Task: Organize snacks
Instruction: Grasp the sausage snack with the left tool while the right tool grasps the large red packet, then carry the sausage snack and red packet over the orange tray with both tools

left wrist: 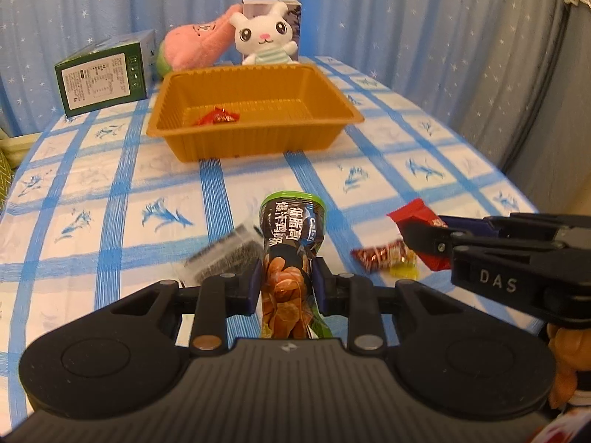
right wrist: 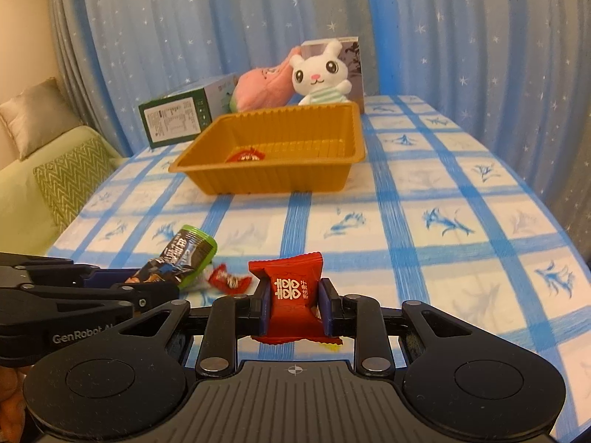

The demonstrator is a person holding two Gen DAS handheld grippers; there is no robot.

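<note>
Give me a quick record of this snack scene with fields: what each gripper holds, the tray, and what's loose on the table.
left gripper: shut on dark green-edged snack packet
right gripper: shut on red snack packet
tray: orange, holds one small red candy
loose on tablecloth: red-wrapped candy, clear dark-printed packet
behind tray: white rabbit plush, pink plush, green box

My left gripper is matte black with blue pads, round silver screws and a ribbed base; my right gripper matches it.
</note>
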